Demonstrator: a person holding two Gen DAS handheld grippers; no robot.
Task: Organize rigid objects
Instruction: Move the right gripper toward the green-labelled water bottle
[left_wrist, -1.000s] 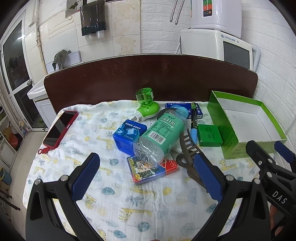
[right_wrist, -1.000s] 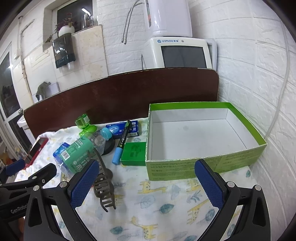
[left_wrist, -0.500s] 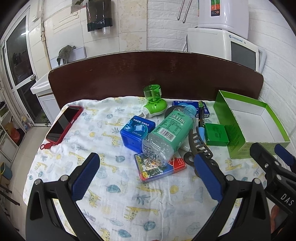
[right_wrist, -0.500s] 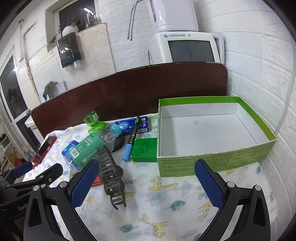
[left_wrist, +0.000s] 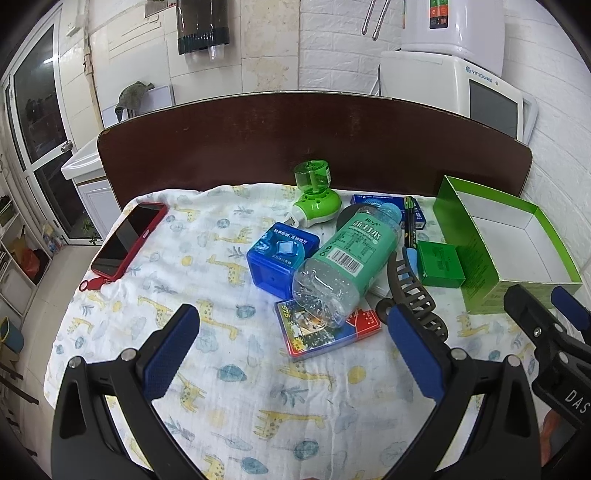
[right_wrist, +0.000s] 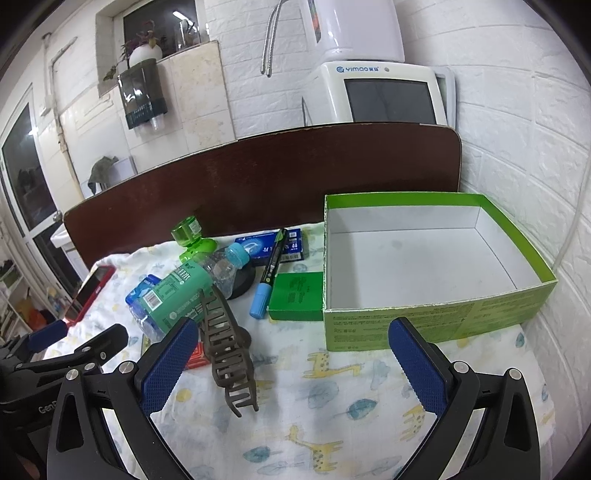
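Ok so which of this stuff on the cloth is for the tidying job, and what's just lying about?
For the job: green box, water bottle, hair clip, marker, small green box, blue tin, card pack.

Probably just lying about: red phone, water dispenser.

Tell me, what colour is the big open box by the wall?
Bright green outside, white inside. The box shows best in the right wrist view.
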